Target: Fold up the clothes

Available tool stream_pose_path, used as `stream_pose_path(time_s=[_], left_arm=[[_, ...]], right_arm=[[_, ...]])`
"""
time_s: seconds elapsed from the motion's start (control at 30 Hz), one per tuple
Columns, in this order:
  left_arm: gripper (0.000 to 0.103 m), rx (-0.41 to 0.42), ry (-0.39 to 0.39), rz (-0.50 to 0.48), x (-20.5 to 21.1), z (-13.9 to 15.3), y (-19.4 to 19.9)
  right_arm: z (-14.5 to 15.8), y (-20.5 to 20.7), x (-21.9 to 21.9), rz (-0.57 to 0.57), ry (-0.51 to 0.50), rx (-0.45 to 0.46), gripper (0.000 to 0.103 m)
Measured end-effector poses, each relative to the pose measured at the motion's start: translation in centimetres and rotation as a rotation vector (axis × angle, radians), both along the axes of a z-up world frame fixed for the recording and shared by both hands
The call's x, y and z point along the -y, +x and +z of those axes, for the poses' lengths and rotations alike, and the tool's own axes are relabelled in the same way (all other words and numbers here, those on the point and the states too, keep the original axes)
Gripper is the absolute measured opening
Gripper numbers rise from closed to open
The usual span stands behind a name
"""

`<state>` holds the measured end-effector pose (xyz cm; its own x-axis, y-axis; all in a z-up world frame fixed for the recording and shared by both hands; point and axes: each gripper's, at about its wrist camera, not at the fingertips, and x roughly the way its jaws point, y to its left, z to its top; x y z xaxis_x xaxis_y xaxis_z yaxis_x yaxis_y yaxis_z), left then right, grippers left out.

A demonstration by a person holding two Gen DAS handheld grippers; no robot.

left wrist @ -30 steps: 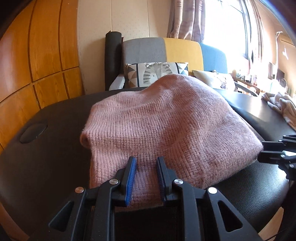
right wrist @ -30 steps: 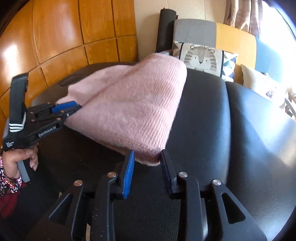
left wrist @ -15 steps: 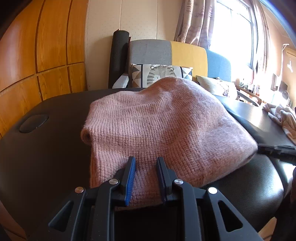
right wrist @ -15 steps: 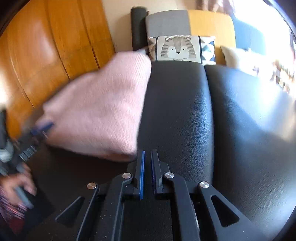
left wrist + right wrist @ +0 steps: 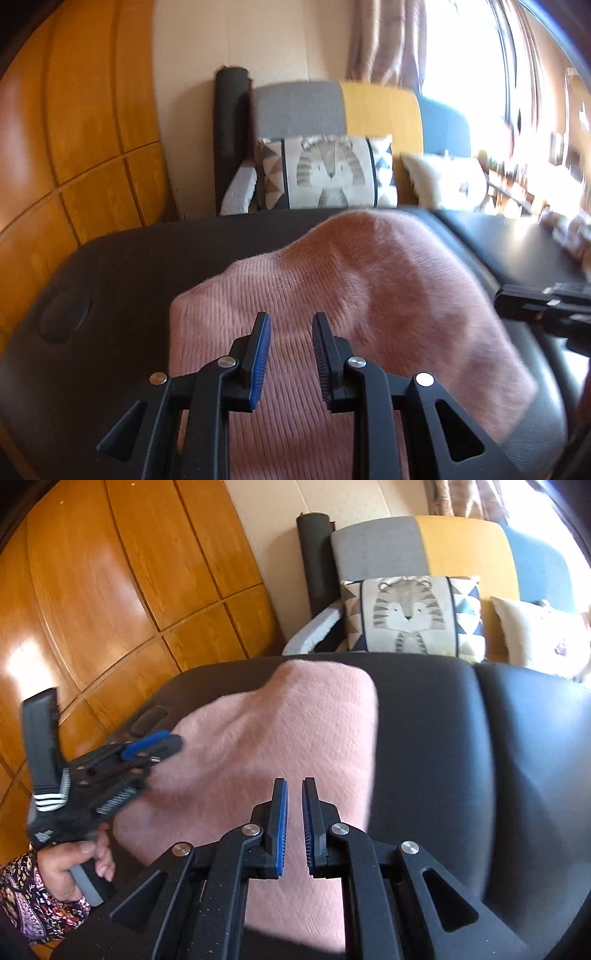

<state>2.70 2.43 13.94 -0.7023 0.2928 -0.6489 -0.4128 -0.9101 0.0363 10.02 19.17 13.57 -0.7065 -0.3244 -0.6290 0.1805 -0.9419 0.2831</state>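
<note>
Lying on the black padded desk (image 5: 129, 258), the pink sweater (image 5: 369, 295) sits bunched in a mound, running from the near edge toward the far middle, left of the desk's centre seam. The left gripper (image 5: 290, 321) is at the sweater's near left part, its fingers set at a narrow gap with pink knit filling the space between them; motion blur, so cannot tell whether the pads actually press the fabric. In the right wrist view it pokes in from the left over the sweater's left edge, held by a hand (image 5: 70, 864) in a patterned sleeve (image 5: 26, 897). The right gripper (image 5: 294, 786) is over the sweater's near right part. Its fingers have just been closing and now stand almost together with only a thin slit; knit shows in that slit and passes under the gripper body, so it looks pinched. Far behind the desk stands a grey, yellow and blue sofa (image 5: 303, 107) with a tiger cushion (image 5: 406, 616). Wood panelling (image 5: 110, 572) is on the left.
</note>
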Motion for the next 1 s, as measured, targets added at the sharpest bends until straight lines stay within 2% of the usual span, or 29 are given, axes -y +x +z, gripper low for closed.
stream_pose_path(time_s=[0.07, 0.13, 0.2, 0.3, 0.4, 0.5, 0.53, 0.6, 0.67, 0.73, 0.83, 0.9, 1.0], left_arm=[[0.023, 0.054, -0.06, 0.018, -0.4, -1.5, -1.7], [0.025, 0.111, -0.05, 0.053, 0.3, -3.0, -3.1], [0.026, 0.118, 0.03, 0.089, 1.9, -3.3, -3.3], [0.026, 0.101, 0.053, 0.154, 3.6, -4.0, -2.9], [0.026, 0.083, 0.069, 0.194, 4.5, -4.5, -2.3], [0.026, 0.096, 0.09, 0.187, 4.9, -4.4, -2.3], [0.026, 0.116, 0.158, 0.177, 5.9, -4.3, -2.2], [0.026, 0.156, 0.293, 0.157, 7.9, -3.9, -2.1], [0.026, 0.18, 0.412, 0.158, 10.0, -3.7, -2.0], [0.027, 0.206, 0.512, 0.175, 12.4, -3.9, -2.0], [0.028, 0.283, 0.606, 0.189, 15.4, -4.6, -2.9], [0.031, 0.345, 0.621, 0.192, 16.8, -5.3, -3.8], [0.036, 0.467, 0.644, 0.169, 18.4, -6.8, -4.8]], right_arm=[[-0.1, -0.9, 0.5, 0.01, -0.001, -0.004, 0.009], [-0.3, -1.8, 1.2, 0.024, 0.027, -0.001, 0.009], [-0.8, -2.9, 1.5, 0.035, 0.063, 0.01, 0.008], [-2.3, -4.2, 1.9, 0.046, 0.119, 0.047, 0.008], [-3.3, -4.2, 1.9, 0.063, 0.13, 0.031, 0.008], [-2.9, -3.9, 1.1, 0.066, 0.057, 0.039, 0.008], [-2.7, -3.9, 0.7, 0.067, 0.027, 0.044, 0.009], [-2.3, -3.6, -0.2, 0.059, -0.037, 0.049, 0.019], [-1.5, -3.0, -1.9, 0.026, -0.116, 0.041, 0.045], [-1.1, -2.3, -3.6, -0.013, -0.17, 0.035, 0.057], [-1.2, -1.4, -5.9, -0.055, -0.234, 0.053, 0.058], [-1.6, -1.1, -7.5, -0.081, -0.27, 0.085, 0.058], [-2.8, -1.4, -9.0, -0.103, -0.319, 0.166, 0.069]])
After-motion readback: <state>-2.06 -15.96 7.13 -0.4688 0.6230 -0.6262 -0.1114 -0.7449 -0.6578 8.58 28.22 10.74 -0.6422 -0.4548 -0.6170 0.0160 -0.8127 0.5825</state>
